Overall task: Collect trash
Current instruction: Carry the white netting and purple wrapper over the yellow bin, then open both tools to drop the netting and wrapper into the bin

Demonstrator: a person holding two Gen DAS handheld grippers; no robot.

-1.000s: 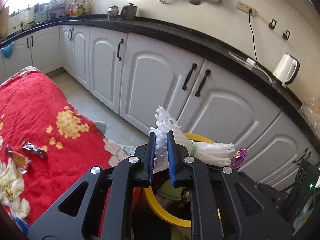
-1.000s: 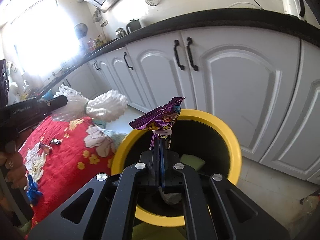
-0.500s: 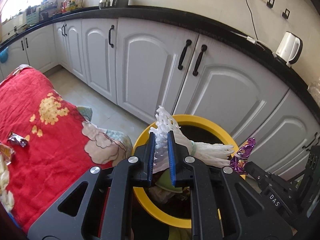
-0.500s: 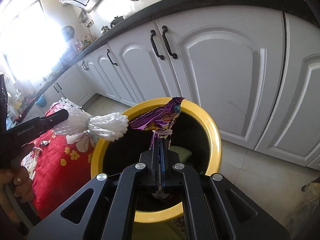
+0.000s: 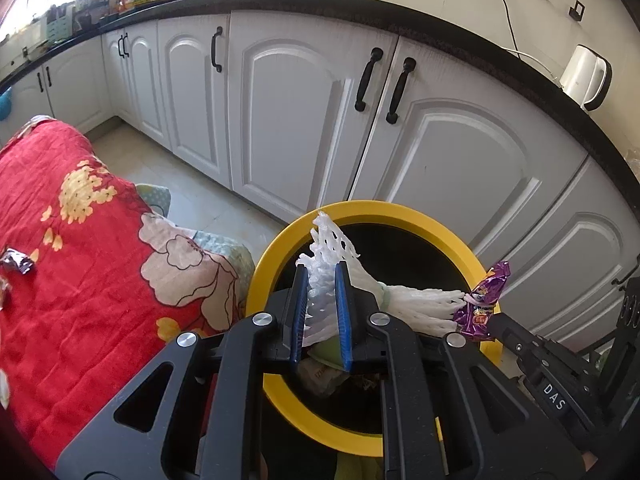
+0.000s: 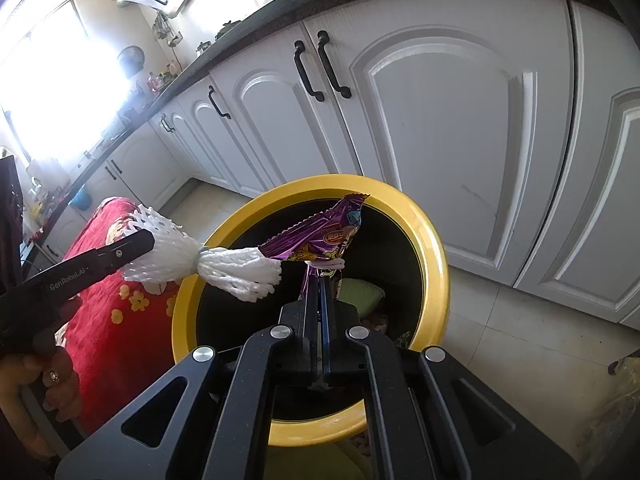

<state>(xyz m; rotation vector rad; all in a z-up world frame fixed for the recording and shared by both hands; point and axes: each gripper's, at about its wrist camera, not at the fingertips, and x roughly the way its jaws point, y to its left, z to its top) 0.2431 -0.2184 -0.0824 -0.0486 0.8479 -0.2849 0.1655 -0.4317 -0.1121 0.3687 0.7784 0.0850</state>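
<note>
My left gripper is shut on a white foam fruit net, held over the open yellow-rimmed trash bin. In the right wrist view the net sticks out over the bin's left rim. My right gripper is shut on a purple snack wrapper, held above the bin's opening. The wrapper touches the net's tip in the left wrist view. Green and crumpled trash lies inside the bin.
A table under a red flowered cloth stands left of the bin, with a small wrapper on it. White cabinets under a black counter run close behind the bin. A white kettle stands on the counter.
Both grippers have moved in over the bin. The foam net and the purple wrapper have come together above the opening. Both stay gripped.
</note>
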